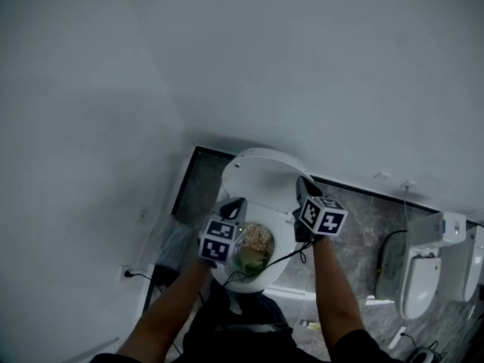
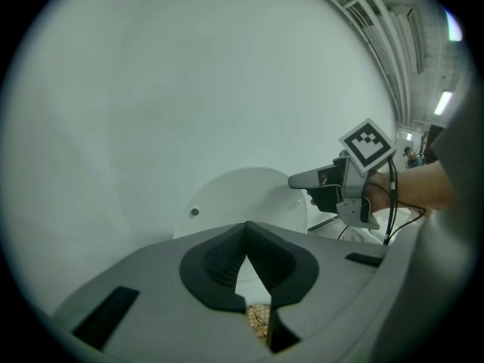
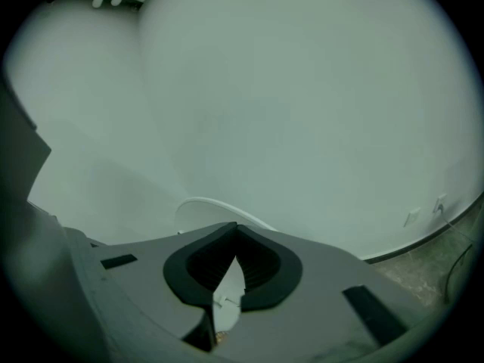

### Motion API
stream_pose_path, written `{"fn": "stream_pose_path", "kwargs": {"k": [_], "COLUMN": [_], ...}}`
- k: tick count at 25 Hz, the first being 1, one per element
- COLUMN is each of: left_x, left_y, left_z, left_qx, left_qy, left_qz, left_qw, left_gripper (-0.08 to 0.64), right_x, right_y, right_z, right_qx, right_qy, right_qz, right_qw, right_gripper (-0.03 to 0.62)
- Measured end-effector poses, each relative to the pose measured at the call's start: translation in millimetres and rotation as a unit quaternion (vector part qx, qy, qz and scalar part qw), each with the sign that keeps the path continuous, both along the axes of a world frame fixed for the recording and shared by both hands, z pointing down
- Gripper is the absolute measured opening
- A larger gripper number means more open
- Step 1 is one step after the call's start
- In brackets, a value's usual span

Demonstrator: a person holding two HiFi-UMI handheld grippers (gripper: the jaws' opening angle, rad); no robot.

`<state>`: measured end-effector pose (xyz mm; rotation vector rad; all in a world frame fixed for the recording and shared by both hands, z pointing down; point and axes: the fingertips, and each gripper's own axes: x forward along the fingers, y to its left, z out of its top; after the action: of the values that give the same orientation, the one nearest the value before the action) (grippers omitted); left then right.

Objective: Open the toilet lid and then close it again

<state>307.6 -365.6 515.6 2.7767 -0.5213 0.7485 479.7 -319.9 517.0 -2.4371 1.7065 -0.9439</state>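
The white toilet lid [image 1: 261, 174] stands raised against the wall over the open bowl [image 1: 253, 249], which holds brownish and green matter. My left gripper [image 1: 237, 204] is shut and empty, hovering above the bowl's left side and pointing at the lid [image 2: 242, 199]. My right gripper [image 1: 302, 181] is shut too, with its tip at the lid's right edge; whether it touches the lid I cannot tell. The left gripper view shows that right gripper [image 2: 299, 180] beside the lid. In the right gripper view the lid's rim [image 3: 203, 205] curves just beyond the closed jaws.
White walls close in at the back and left. A second white toilet [image 1: 420, 278] stands at the right on the dark stone floor [image 1: 355, 225]. A wall socket [image 1: 127, 273] with a cable sits low on the left.
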Motion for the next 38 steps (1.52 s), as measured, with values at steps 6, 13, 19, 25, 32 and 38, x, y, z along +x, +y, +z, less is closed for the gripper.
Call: {"fn": "stream_pose_path", "kwargs": {"k": [6,13,19,25,32,38], "left_x": [-5,-7,-15,-19,-20,-28], "left_y": [0,9,26,30,40,43], "left_z": [-6,-19,-24,-20,-13,-5], "left_qx": [0.008,0.010,-0.002,-0.008,-0.015,-0.017], "left_qy": [-0.004,0.000,0.007,-0.003,-0.017,-0.023], "left_qz": [-0.013,-0.032,-0.047,-0.055,-0.049,-0.043], "left_qw": [0.9999,0.9995,0.9989,0.9984,0.9985,0.9987], "left_gripper": [0.009,0.009,0.009,0.009,0.009,0.009], "right_x": [0,17,21,34,40,25], "right_y": [-1,0,-12,-22,-22,-14], "right_z": [-27,-37,-27,-5,9,4], "right_qx": [0.027,0.010,-0.015,-0.050,-0.058,-0.051], "right_qy": [0.013,0.043,0.063,0.064,0.049,0.043], "right_qz": [-0.019,-0.045,-0.081,-0.088,-0.102,-0.125], "right_qw": [0.999,0.998,0.995,0.993,0.992,0.990], "right_gripper": [0.011,0.011,0.135,0.160,0.159,0.149]}}
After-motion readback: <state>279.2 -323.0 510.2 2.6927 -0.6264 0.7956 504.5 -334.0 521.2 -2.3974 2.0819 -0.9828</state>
